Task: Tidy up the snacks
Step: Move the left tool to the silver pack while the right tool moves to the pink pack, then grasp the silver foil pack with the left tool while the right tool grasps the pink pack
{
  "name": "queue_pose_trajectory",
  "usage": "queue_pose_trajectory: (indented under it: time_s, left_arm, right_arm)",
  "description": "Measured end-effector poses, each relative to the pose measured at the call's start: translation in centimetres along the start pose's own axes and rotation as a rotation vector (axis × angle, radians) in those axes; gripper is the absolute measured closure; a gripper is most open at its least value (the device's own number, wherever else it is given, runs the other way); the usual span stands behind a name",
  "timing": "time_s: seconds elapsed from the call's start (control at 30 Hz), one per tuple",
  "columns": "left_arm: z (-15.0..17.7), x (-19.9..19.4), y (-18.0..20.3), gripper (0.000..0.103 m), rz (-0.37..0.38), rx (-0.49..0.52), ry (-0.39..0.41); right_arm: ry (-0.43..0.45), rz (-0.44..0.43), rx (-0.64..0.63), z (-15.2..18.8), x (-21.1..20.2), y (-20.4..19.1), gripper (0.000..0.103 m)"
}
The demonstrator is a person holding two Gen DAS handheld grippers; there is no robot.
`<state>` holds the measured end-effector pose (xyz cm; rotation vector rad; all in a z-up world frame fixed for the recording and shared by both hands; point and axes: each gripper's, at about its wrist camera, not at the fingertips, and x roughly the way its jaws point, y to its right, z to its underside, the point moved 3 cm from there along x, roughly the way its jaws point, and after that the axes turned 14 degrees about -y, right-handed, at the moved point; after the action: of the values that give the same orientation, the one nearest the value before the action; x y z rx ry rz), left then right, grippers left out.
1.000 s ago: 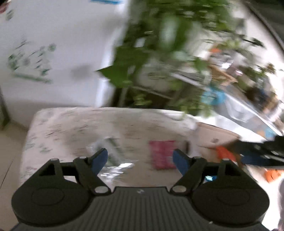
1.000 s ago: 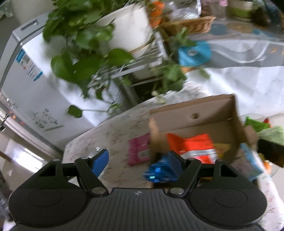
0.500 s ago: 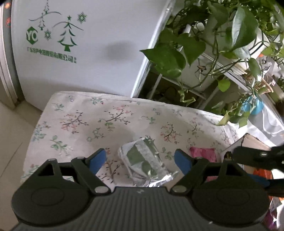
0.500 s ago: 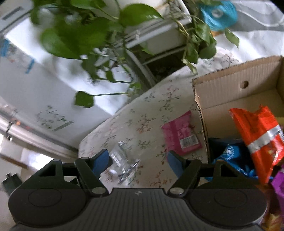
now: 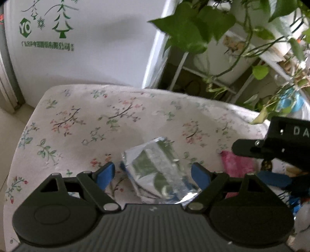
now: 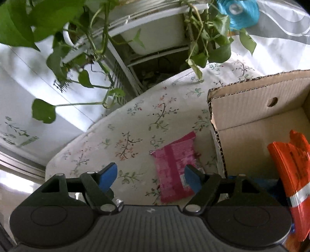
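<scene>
- The left claw (image 5: 153,175) was held wide open, nothing gripped, with a silver foil snack packet (image 5: 159,172) lying between its blue fingertips (image 5: 105,174) on the worktop (image 5: 81,124).
- Whether the fingertips touched the foil could not be told; the packet's near end was hidden behind the claw body.
- The right claw (image 6: 150,177) was likewise spread wide and empty, poised above a pink snack packet (image 6: 173,168) that lay flat on the flowered cloth.
- The right-hand fingertip (image 6: 191,179) was seen over the pink packet's lower right corner; contact could not be judged.
- Just right of the pink packet stood an open cardboard box (image 6: 242,108), its corrugated left wall close beside the packet.
- Inside the box an orange snack bag (image 6: 290,164) with a silver band was seen, and a blue item, mostly hidden, lay at the box floor behind the claw.
- In the left wrist view the pink packet (image 5: 237,164) was found right of the foil one, partly covered by the black body of the right claw (image 5: 271,151).
- Beyond the worktop a white appliance (image 5: 87,38) printed with green trees was seen, beside a white wire rack (image 6: 124,77) carrying trailing green plants (image 5: 193,29).
- A blue object (image 6: 240,11) lay at the far upper right, blurred.
</scene>
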<state>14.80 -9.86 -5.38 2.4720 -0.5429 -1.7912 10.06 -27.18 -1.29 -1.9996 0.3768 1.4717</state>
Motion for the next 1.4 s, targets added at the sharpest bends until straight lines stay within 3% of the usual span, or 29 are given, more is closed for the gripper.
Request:
queue_pose_trajectory:
  time_s: [0.13,0.33,0.4,0.5,0.53,0.63,0.77,1.03,1.17,1.4]
  left_arm:
    - [0.2,0.0,-0.5,0.017,-0.015,0.02,0.011]
    - [0.3,-0.3,-2.3,0.017,-0.059,0.0,0.002]
    - [0.3,-0.6,-3.0,0.017,-0.056,-0.003,0.0]
    - [0.3,-0.9,-4.1,0.017,-0.052,-0.014,-0.002]
    - [0.3,-0.9,-4.5,0.017,-0.049,-0.017,-0.001]
    - [0.2,-1.4,-5.0,0.017,-0.034,-0.029,0.011]
    - [-0.3,-1.8,-4.9,0.017,-0.019,-0.036,0.024]
    - [-0.1,-1.4,-5.4,0.017,-0.007,-0.05,0.002]
    - [-0.2,-1.6,-6.1,0.018,-0.012,-0.076,0.008]
    - [-0.3,-1.9,-6.9,0.017,-0.009,-0.098,0.029]
  right_arm:
    - [0.014,0.076,-0.041,-0.1,0.5,-0.7,0.021]
    - [-0.033,0.165,-0.165,0.6,1.7,-2.3,0.021]
    - [-0.054,0.117,-0.174,0.6,1.5,-2.4,0.023]
    - [-0.128,-0.094,-0.104,0.1,1.2,-1.7,0.023]
    - [-0.112,-0.092,-0.089,-0.1,0.9,-1.5,0.023]
    - [-0.051,0.029,-0.107,-0.4,0.3,-1.2,0.023]
    - [-0.06,0.061,-0.118,-0.2,0.7,-1.1,0.024]
    - [0.004,0.413,-0.231,1.9,4.5,-4.2,0.019]
    - [0.007,0.411,-0.276,2.8,5.2,-5.6,0.02]
    - [0.024,0.374,-0.195,2.9,4.8,-5.9,0.021]
